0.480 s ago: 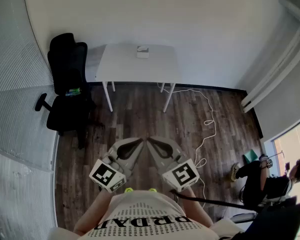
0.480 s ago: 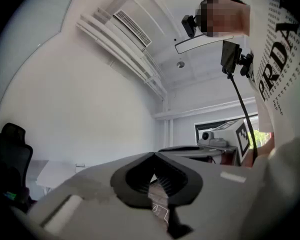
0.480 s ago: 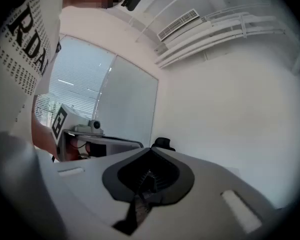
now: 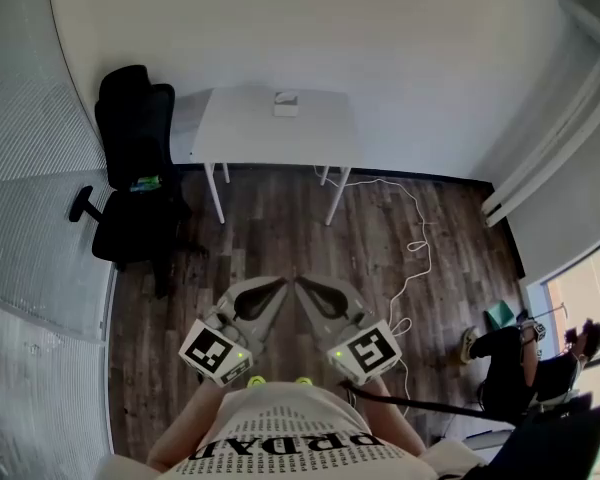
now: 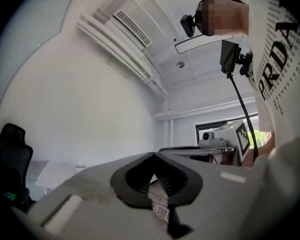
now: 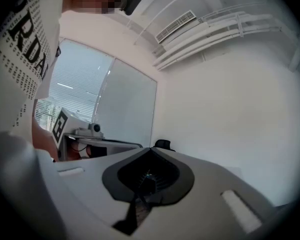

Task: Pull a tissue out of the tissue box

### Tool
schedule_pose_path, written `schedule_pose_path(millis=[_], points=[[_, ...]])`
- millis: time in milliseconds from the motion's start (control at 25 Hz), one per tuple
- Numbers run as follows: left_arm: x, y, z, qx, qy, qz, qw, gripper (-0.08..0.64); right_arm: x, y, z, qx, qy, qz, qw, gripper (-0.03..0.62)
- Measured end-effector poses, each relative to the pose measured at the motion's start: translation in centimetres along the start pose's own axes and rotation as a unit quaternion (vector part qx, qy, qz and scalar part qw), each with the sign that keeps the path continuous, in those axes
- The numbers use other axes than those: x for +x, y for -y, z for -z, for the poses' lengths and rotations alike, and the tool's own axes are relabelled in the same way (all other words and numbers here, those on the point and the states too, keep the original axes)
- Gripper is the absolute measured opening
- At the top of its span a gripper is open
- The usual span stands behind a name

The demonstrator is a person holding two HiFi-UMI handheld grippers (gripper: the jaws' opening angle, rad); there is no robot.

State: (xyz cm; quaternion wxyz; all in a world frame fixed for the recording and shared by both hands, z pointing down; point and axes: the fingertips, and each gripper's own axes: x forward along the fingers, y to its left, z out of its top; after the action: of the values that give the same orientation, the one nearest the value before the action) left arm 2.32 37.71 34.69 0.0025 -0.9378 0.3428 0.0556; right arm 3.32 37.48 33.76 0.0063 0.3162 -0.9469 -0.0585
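The tissue box point(image 4: 286, 104) is a small pale box near the back edge of a white table point(image 4: 250, 133) across the room, far from both grippers. I hold the grippers close to my body over the wooden floor, with their tips angled toward each other. My left gripper point(image 4: 282, 283) is shut with nothing in it, its jaws meeting at the tip in the left gripper view point(image 5: 154, 155). The right gripper point(image 4: 299, 283) is shut and empty as well point(image 6: 151, 150). The table point(image 5: 55, 173) shows faintly at the left of the left gripper view.
A black office chair point(image 4: 130, 178) stands left of the table. A white cable point(image 4: 412, 248) trails over the floor on the right. A seated person point(image 4: 525, 363) is at the far right, by a window. White walls close the room behind the table.
Both grippers stay where they were. A small green light now shows beside each marker cube.
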Motion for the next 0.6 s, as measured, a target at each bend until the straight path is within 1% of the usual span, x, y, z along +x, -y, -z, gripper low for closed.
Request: schedule_pose_path(millis=[120,440,600], points=[[0.10,0.00,0.00,0.001,0.002,0.001,1.0000,-0.003,-0.13,0.19,-0.28,0.002,0.011,0.000,1.000,0.008],[0.00,-0.23,-0.17,0.005,0.004,-0.001,1.0000,-0.003,0.20,0.17,0.11,-0.001,0.001,0.001,1.000,0.009],[-0.28,-0.56,-0.31,0.006,0.004,-0.002,1.0000,-0.003,0.51,0.18,-0.13,0.003,0.005,0.003,1.000,0.009]])
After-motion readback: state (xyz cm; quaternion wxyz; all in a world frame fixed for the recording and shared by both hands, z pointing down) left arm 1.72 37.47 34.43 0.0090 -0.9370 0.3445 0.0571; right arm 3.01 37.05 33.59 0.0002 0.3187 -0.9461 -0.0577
